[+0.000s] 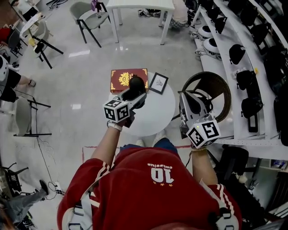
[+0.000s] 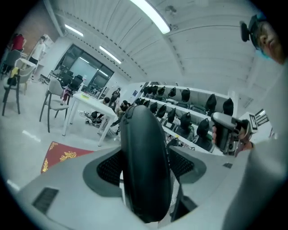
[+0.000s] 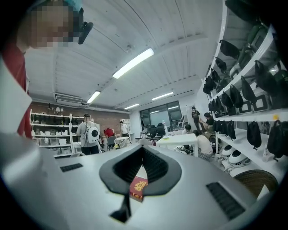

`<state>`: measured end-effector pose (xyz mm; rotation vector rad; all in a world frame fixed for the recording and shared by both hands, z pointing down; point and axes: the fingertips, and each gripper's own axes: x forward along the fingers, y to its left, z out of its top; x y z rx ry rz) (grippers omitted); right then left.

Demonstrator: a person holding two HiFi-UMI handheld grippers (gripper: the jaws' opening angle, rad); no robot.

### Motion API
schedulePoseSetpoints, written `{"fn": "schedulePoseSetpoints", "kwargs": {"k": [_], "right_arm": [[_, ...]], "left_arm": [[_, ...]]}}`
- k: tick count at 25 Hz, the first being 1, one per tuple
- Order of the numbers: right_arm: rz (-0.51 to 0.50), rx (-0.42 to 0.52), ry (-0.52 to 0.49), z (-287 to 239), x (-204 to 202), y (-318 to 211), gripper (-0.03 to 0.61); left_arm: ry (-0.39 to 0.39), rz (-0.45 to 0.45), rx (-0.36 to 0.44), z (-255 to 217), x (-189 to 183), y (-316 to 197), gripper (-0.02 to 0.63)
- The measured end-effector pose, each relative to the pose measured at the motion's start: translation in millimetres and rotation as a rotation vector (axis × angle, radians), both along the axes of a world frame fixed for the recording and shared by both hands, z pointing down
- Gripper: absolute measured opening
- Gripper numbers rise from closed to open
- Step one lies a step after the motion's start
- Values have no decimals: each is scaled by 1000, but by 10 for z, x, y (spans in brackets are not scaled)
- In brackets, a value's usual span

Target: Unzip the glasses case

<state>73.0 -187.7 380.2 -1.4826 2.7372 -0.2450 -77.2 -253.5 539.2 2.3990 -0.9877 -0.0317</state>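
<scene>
In the head view my left gripper [image 1: 134,93] is raised above the round white table [image 1: 158,116], shut on a black oval glasses case [image 1: 136,83]. In the left gripper view the case [image 2: 144,161] stands on edge between the two jaws, and both pads press its sides. Its zipper seam runs along the top edge; I cannot tell whether it is zipped. My right gripper [image 1: 192,104] hovers to the right of the table, apart from the case; it also shows in the left gripper view [image 2: 227,131]. In its own view the right gripper [image 3: 143,150] has its pad tips meeting, with nothing between them.
A red book with a gold emblem [image 1: 128,78] and a small framed picture [image 1: 158,83] lie on the table's far side. Shelves of black headsets [image 1: 252,67] line the right wall, above a round brown-rimmed seat [image 1: 215,81]. Chairs [image 1: 90,20] and a white table [image 1: 139,6] stand beyond.
</scene>
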Motion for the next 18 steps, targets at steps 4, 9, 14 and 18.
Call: {"fn": "schedulePoseSetpoints", "kwargs": {"k": [4, 9, 14, 18], "right_arm": [[-6, 47, -9, -155, -72, 78, 15], [-10, 75, -25, -242, -142, 111, 15], [-37, 127, -39, -304, -218, 195, 15], [-69, 157, -17, -366, -317, 277, 17]], "left_arm": [[86, 29, 76, -520, -115, 173, 316], [93, 40, 171, -1003, -220, 443, 316], [98, 17, 184, -1171, -256, 536, 316], [133, 12, 172, -1273, -305, 545, 316]]}}
